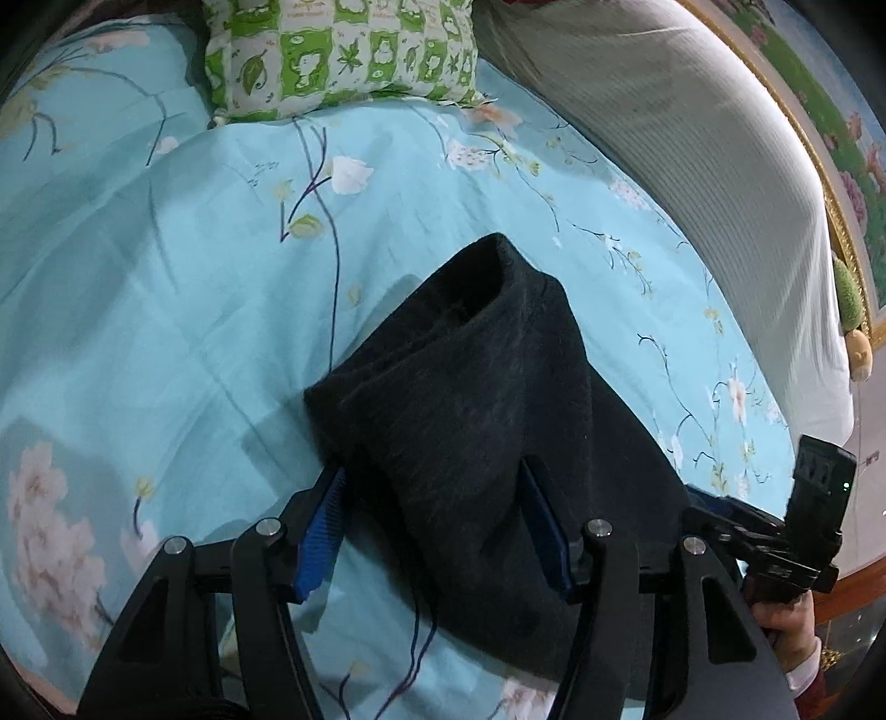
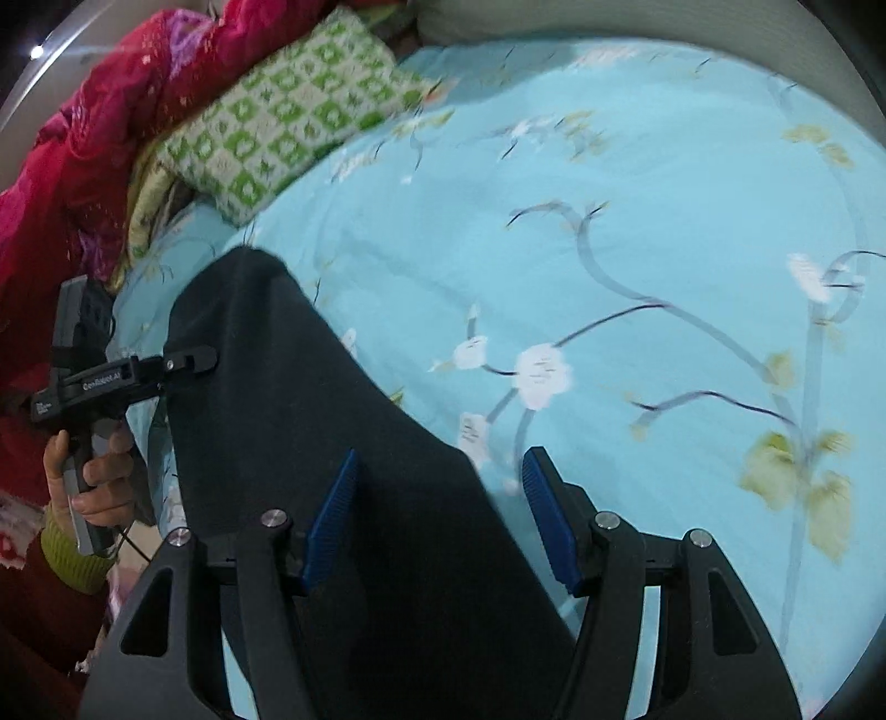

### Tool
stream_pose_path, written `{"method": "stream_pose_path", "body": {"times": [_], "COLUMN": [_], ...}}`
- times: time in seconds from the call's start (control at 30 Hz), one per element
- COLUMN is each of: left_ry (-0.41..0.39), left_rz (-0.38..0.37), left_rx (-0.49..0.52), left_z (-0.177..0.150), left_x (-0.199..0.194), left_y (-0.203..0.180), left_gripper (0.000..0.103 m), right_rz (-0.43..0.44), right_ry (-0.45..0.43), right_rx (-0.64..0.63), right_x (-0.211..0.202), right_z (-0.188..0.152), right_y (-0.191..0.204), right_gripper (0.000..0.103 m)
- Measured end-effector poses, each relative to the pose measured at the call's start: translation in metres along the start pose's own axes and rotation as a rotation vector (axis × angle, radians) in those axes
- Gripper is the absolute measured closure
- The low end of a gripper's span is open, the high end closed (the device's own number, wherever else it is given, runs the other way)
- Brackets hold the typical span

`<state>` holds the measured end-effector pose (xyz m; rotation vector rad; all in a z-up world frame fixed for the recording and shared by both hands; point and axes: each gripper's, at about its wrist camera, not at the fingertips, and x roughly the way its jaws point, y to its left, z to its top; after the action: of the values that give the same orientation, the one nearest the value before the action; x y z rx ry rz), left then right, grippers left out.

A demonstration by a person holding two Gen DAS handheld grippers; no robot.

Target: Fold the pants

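Observation:
The black pants lie bunched and partly folded on the blue floral bed sheet. My left gripper is open, its blue pads on either side of the near fold, which drapes between them. In the right wrist view the pants stretch as a long dark strip from far left to near bottom. My right gripper is open, with the cloth's edge lying between the pads. The left gripper shows at the strip's left edge, held in a hand. The right gripper shows at the right edge of the left wrist view.
A green and white checked pillow lies at the head of the bed, also in the right wrist view. A red quilt is heaped at the left. A grey-white ribbed bolster runs along the right side.

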<state>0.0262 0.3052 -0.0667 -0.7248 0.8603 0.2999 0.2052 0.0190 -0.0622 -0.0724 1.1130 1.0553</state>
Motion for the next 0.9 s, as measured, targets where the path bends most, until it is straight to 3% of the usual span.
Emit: {"method": "stream_pose_path", "body": {"times": [0.03, 0.1, 0.13, 0.2, 0.3, 0.43, 0.57, 0.83, 0.9], "left_ry": [-0.007, -0.017, -0.025, -0.036, -0.060, -0.126, -0.176, -0.185, -0.180], "left_rz": [0.004, 0.013, 0.018, 0.012, -0.033, -0.142, -0.172, 0.073, 0.116], "left_rx": [0.007, 0.016, 0.021, 0.036, 0.061, 0.064, 0.096, 0.277, 0.299], "left_z": [0.001, 0.003, 0.004, 0.006, 0.002, -0.006, -0.003, 0.009, 0.012], "left_x": [0.002, 0.004, 0.005, 0.005, -0.011, -0.064, -0.088, -0.020, -0.004], "left_y": [0.000, 0.000, 0.000, -0.002, -0.009, -0.020, -0.022, -0.034, -0.028], "left_gripper": [0.043, 0.050, 0.054, 0.070, 0.083, 0.084, 0.084, 0.082, 0.077], "right_rz": [0.014, 0.016, 0.023, 0.037, 0.123, 0.196, 0.143, -0.045, -0.081], "right_ry": [0.023, 0.028, 0.021, -0.011, -0.074, -0.134, -0.167, -0.144, -0.129], "right_rx": [-0.008, -0.014, -0.013, -0.006, 0.022, 0.009, -0.013, -0.038, -0.057], "right_x": [0.009, 0.014, 0.011, -0.001, -0.027, -0.055, -0.056, 0.002, 0.014], "right_z": [0.001, 0.002, 0.002, 0.000, -0.001, 0.003, 0.010, 0.023, 0.022], "right_y": [0.002, 0.005, 0.006, 0.006, 0.006, 0.015, 0.015, 0.002, -0.003], "right_gripper": [0.062, 0.071, 0.080, 0.088, 0.091, 0.093, 0.094, 0.097, 0.097]}}
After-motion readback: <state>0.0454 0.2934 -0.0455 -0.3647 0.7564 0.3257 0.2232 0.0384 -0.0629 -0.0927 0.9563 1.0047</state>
